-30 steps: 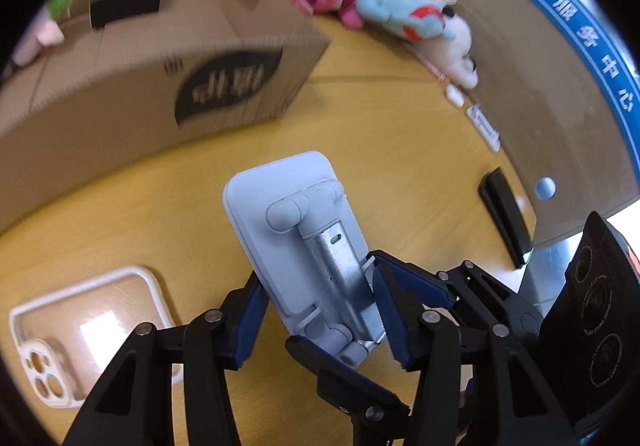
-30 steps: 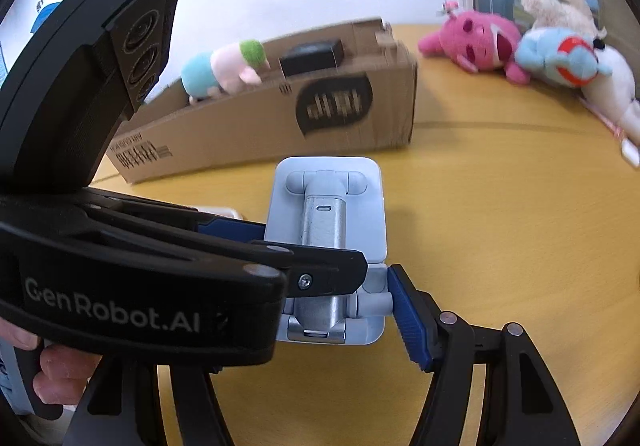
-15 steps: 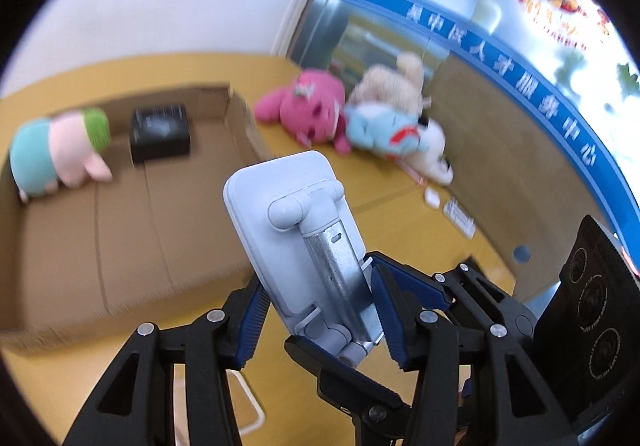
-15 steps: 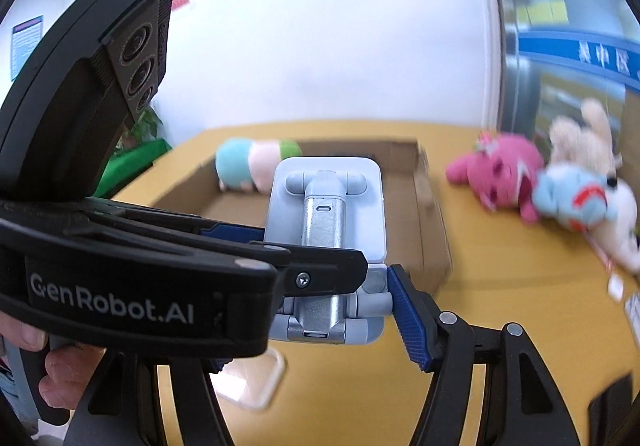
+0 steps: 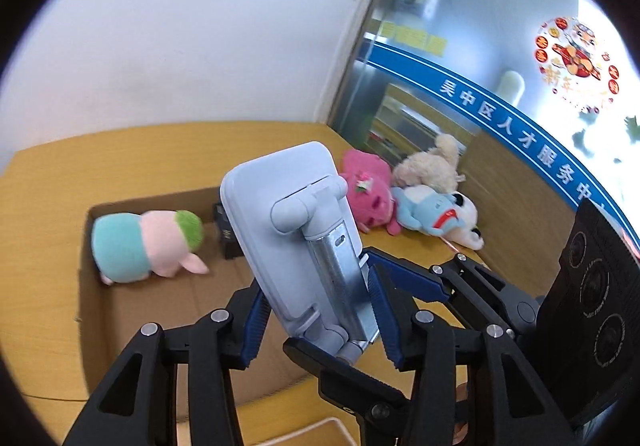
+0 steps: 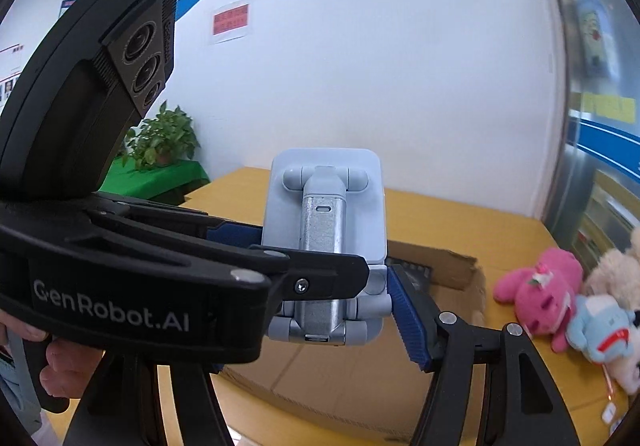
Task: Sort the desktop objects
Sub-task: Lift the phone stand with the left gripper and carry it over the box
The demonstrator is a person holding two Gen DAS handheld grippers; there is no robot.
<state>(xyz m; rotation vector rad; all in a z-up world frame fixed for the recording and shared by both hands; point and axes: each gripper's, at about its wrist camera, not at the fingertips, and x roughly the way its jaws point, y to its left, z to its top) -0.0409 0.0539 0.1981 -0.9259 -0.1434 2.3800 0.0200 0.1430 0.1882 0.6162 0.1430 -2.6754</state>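
Note:
A light grey folded phone stand (image 5: 296, 230) with a metal arm is held in the air over the open cardboard box (image 5: 132, 310). My left gripper (image 5: 316, 310) is shut on its lower end. My right gripper (image 6: 332, 306) is also shut on the same phone stand (image 6: 326, 222), with the left gripper's body crossing in front of it. Inside the box lie a teal, pink and green plush (image 5: 144, 242) and a small black box (image 5: 226, 234).
A pink plush (image 5: 370, 198), a blue plush (image 5: 428, 210) and a cream plush (image 5: 432, 166) lie on the yellow table (image 5: 40, 182) by the glass wall. A white phone case edge (image 5: 316, 430) shows below the left gripper. A potted plant (image 6: 162, 138) stands beyond the table.
Both grippers have lifted the phone stand higher and carried it further over the box; the plush and black box in the box now sit lower in view.

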